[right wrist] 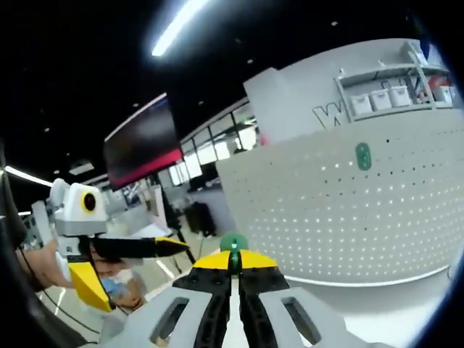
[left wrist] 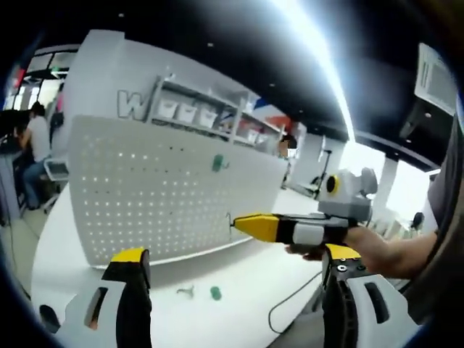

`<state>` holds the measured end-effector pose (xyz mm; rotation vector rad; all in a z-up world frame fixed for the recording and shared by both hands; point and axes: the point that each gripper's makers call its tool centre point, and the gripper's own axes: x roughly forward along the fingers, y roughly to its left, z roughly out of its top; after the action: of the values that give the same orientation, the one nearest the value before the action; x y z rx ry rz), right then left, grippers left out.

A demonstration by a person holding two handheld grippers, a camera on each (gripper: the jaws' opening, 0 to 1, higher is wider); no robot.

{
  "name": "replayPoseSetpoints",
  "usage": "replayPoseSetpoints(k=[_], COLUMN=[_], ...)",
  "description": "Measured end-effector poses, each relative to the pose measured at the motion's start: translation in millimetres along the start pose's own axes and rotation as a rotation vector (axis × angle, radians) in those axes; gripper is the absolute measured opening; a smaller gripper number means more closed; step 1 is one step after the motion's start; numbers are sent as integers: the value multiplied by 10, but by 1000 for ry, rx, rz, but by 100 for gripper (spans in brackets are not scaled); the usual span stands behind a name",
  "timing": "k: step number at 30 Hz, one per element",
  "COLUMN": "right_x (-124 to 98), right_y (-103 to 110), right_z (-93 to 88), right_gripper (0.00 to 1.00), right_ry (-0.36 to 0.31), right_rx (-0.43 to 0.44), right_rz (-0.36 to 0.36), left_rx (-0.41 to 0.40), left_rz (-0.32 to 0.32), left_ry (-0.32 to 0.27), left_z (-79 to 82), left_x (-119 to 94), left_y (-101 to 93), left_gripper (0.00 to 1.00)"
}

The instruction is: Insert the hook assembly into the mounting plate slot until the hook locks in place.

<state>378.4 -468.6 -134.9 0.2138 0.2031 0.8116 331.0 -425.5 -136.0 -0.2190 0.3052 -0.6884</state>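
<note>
While right tongs grip hook.

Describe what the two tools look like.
Both tools are light grey with black slotted jaws and yellow tips. In the left gripper view, the right tool carries a grey camera box with a yellow-ringed lens; a dark cable trails on the table. A dark sleeve shows.

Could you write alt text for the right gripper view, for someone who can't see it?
The right gripper is shut on a small green hook piece, held up before a white pegboard that carries a green hook. The left gripper reaches in from the left.
</note>
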Motion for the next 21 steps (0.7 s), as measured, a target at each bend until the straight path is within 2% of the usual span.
replayPoseSetpoints(k=[11,13,21], right_x=[-28,-17,-27], right_y=[-515,-584,-1020], right_z=[204,227,339], right_gripper=[0,0,0], right_ry=[-50,-51,-70], right_rx=[-39,-45,-71], right_rz=[-130,-135,-227], left_rx=[-18,-20,-25], left_rz=[21,24,40], left_ry=[11,12,22], left_z=[-49,-53,-77], left_x=[-14,-11,-3], left_y=[71,83,141], left_gripper=[100,100,98])
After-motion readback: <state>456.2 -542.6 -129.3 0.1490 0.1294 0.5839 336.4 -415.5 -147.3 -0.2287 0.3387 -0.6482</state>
